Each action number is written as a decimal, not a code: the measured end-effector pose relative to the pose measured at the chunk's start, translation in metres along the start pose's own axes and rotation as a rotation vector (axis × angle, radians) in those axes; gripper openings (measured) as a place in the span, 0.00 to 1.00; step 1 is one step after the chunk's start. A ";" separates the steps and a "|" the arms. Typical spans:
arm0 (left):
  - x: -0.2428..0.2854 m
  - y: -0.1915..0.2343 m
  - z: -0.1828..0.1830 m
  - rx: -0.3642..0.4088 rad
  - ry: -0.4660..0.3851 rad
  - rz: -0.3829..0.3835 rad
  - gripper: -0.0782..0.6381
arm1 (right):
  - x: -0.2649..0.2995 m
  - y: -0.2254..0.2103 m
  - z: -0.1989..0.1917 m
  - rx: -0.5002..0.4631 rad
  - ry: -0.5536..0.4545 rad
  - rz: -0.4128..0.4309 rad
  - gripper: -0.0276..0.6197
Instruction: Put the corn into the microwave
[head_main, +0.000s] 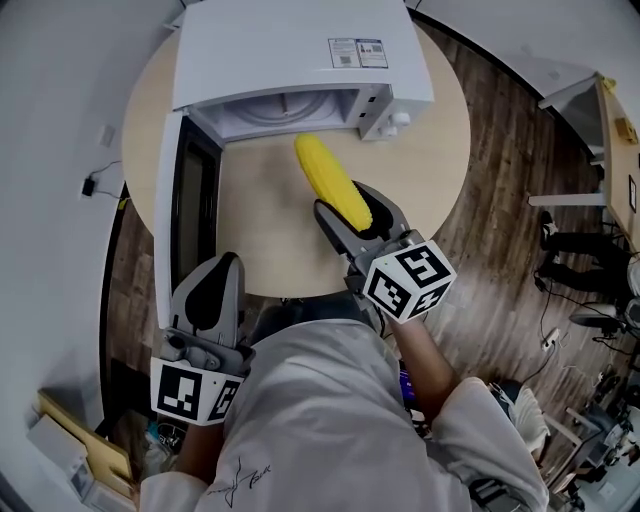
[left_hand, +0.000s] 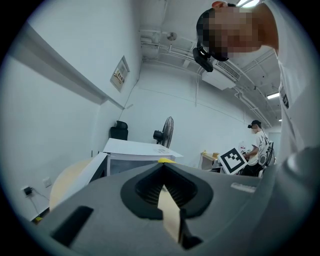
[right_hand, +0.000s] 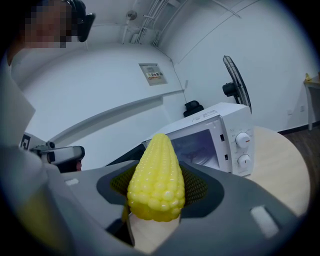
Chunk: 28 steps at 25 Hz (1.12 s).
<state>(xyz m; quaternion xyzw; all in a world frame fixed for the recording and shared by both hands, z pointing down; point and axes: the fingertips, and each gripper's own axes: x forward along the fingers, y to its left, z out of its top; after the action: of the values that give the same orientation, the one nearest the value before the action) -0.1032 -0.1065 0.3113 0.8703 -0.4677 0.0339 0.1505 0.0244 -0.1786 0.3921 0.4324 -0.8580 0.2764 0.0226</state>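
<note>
The round table (head_main: 445, 150) bears the white microwave (head_main: 300, 45) at its far side, with the door (head_main: 190, 195) swung fully out to the left, so the cavity faces the person and nothing blocks the way in. The right gripper (head_main: 362, 215) reaches over the table toward that opening, its jaws closed on the corn (head_main: 333, 182). They clamp the cob's thick end and leave most of its length sticking out ahead, probably so the cob can enter the cavity before the gripper does. The cob lies along the line of the jaws, its narrow tip aimed at the cavity mouth and just short of it, with the gripper behind it on the person's side. Whether it clears the tabletop or brushes it I cannot tell. The left gripper (head_main: 215, 290) hangs low by the door's near end, jaws drawn together on nothing, apparently kept out of the way while the right one does the placing
</note>
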 end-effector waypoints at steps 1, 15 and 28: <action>-0.001 0.002 0.000 0.002 0.005 0.006 0.10 | 0.004 -0.002 -0.002 0.002 0.004 0.000 0.45; 0.008 0.018 -0.002 -0.017 0.023 0.057 0.10 | 0.051 -0.033 -0.014 0.019 0.068 -0.004 0.45; 0.020 0.027 0.001 -0.034 0.030 0.072 0.10 | 0.111 -0.054 -0.021 0.000 0.089 -0.040 0.45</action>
<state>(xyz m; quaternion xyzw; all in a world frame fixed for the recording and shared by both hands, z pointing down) -0.1144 -0.1366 0.3200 0.8496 -0.4970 0.0443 0.1709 -0.0087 -0.2741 0.4653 0.4370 -0.8473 0.2947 0.0662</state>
